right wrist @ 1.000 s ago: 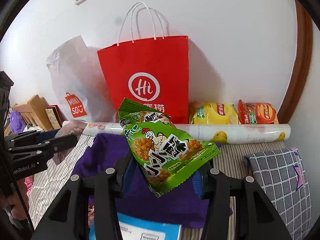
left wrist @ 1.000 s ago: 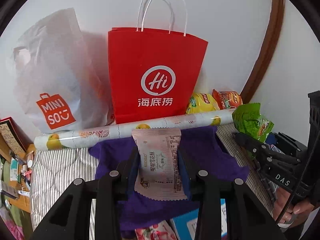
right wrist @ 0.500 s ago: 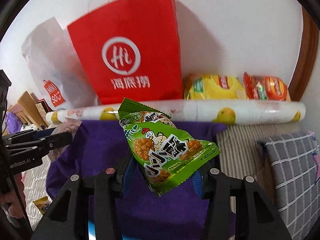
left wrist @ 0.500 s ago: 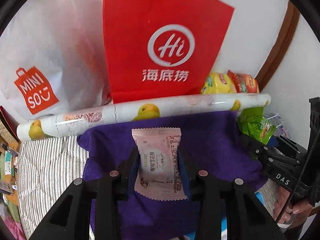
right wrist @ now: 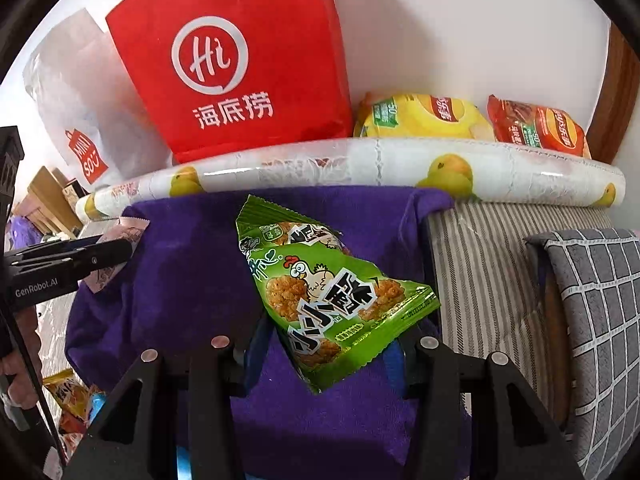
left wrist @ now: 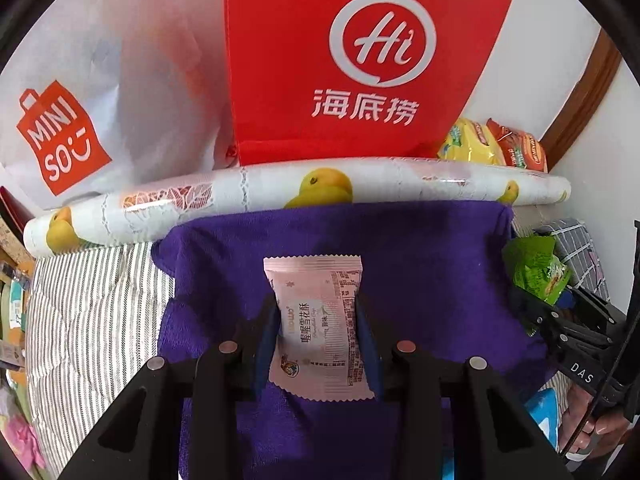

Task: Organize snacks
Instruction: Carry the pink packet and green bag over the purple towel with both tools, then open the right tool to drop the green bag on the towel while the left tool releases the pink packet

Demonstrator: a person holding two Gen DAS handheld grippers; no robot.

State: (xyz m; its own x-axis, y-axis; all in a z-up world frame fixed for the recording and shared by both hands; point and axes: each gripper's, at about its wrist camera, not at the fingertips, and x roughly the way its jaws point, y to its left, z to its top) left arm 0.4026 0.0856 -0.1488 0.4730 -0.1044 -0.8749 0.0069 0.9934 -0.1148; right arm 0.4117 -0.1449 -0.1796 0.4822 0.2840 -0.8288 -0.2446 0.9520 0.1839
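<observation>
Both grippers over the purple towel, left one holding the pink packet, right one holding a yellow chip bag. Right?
Not quite. The right gripper holds the green snack bag, as the right wrist view shows; the yellow chip bag lies behind the roll. The left gripper does hold the pink packet over the purple towel.

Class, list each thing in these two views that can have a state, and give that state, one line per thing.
Left claw: shut on the pink snack packet.
Right claw: shut on the green snack packet, tilted.
Red paper bag: upright against the wall.
Patterned roll: lying flat.
Purple towel: spread out.
Yellow chip bag: sealed, behind the roll.
</observation>
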